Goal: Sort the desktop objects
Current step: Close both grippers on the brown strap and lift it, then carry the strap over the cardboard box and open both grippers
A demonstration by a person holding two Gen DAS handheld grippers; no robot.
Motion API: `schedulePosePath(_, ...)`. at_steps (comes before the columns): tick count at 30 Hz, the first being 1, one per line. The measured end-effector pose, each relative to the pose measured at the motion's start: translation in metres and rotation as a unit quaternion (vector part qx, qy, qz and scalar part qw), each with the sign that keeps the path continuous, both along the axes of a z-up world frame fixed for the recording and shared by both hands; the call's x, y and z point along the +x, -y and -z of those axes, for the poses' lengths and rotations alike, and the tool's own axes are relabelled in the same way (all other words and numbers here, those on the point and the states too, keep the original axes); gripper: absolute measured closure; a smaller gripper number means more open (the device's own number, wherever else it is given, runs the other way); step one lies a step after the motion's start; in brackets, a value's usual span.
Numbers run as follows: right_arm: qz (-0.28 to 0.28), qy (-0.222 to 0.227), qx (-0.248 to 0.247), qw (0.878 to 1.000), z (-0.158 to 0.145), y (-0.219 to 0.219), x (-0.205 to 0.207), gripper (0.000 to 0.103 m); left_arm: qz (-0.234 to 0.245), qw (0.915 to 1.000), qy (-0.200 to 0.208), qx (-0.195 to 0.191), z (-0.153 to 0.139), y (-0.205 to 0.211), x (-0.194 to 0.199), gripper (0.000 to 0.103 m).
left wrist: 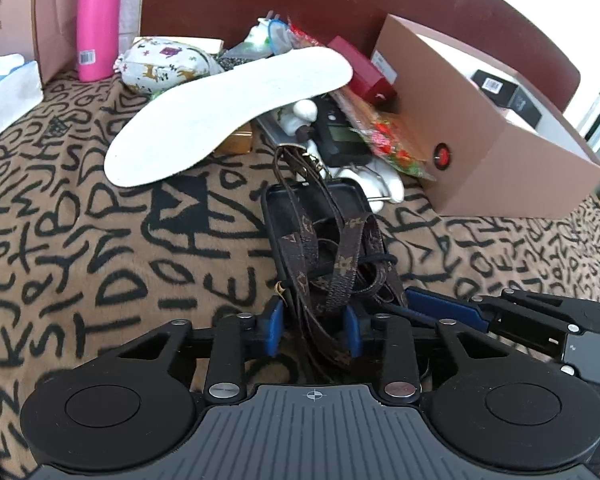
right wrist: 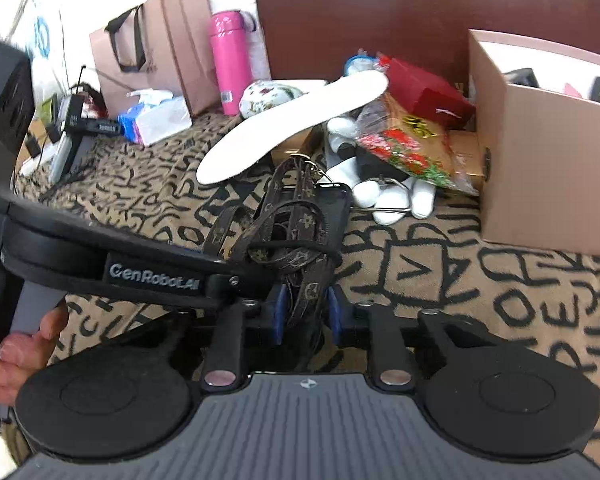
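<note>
**What the two views leave unseen**

The brown strap (left wrist: 342, 268) runs down between the left claw (left wrist: 314, 330) pads and disappears under the claw body at 6 o'clock, so its lower end is hidden. The phone case (left wrist: 278, 216) beneath it is mostly covered by the strap.

The white insole (left wrist: 236, 108) hides much of the pile behind it; the white figurine (left wrist: 304, 114) shows only in parts. The pink bottle (left wrist: 98, 20) is cut off at the top edge. Labels on the black box (left wrist: 508, 92) inside the cardboard box (left wrist: 500, 160) are too small to read.

In the right wrist view, the hand (right wrist: 20, 352) at 8 o'clock is cut off by the edge, and the clutter around the black device (right wrist: 84, 122) at 10 o'clock is blurred.
</note>
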State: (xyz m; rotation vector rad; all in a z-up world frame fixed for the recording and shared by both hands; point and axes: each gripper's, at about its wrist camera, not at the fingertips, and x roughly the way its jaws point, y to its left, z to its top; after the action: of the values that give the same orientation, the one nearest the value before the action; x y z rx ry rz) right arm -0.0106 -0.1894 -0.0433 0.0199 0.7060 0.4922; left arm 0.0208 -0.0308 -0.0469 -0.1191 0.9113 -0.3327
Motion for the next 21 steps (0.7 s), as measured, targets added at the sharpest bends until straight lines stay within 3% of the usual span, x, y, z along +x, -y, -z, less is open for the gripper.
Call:
schedulePosePath(5, 0.004, 0.035, 0.001, 0.999, -0.021, 0.008, -0.020, 0.080, 0.002, 0.9995, 0.030, -0.008, -0.023, 0.005, -0.018, 0.072)
schedulePosePath(10, 0.012, 0.106, 0.011, 0.994, -0.062, 0.020, -0.035, 0.080, 0.016, 0.9950, 0.096, -0.022, -0.069, 0.013, -0.030, 0.072)
schedulePosePath(21, 0.085, 0.206, 0.009, 0.975, -0.122, 0.077, -0.007, 0.080, 0.075, 0.9790, 0.184, -0.047, -0.134, 0.080, 0.018, 0.072)
